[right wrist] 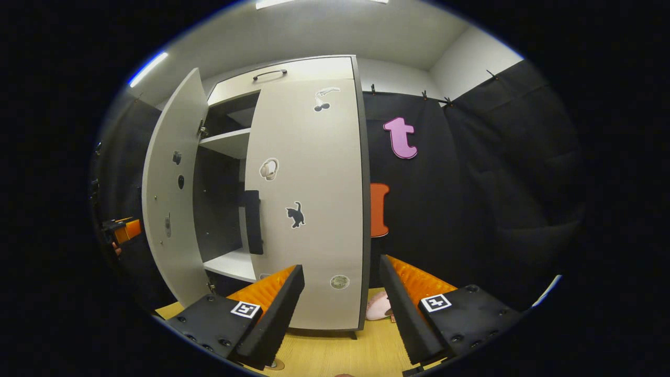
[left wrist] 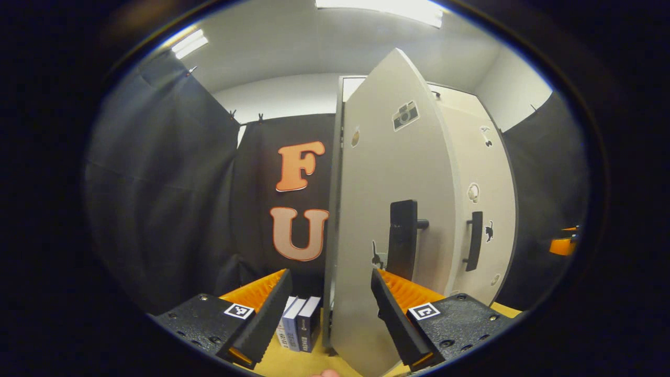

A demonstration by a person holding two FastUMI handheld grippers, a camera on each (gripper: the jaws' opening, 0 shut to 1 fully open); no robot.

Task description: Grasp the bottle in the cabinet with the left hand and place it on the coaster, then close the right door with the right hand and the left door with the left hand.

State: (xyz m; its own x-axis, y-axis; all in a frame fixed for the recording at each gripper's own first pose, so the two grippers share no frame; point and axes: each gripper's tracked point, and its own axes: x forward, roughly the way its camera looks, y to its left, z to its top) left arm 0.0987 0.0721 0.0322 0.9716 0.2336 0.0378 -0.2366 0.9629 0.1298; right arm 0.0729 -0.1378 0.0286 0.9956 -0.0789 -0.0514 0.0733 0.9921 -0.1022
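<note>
left gripper view looks at the cabinet (left wrist: 487,173) from its left side, with the left door (left wrist: 387,209) swung partway out and edge-on toward the camera, its black handle (left wrist: 402,238) facing this way. the left gripper (left wrist: 330,309) has its fingers spread wide apart, holding nothing, with the lower edge of the left door standing between them. the right door (left wrist: 484,220) lies flat against the cabinet front, its own dark handle (left wrist: 475,241) showing. a few books (left wrist: 299,322) stand upright on the yellow tabletop (left wrist: 293,361) just left of the door's base. right gripper view faces the cabinet front, where the right door (right wrist: 309,209) is shut and the left door (right wrist: 172,199) hangs open, showing pale shelves (right wrist: 227,141) inside. the right gripper (right wrist: 340,309) is also spread open and empty, near the foot of the shut door. the other gripper (right wrist: 123,230) shows small at the far left. a pale pink thing (right wrist: 378,308) sits low beside the cabinet's right corner; i cannot tell what it is. the bottle and coaster cannot be made out.
</note>
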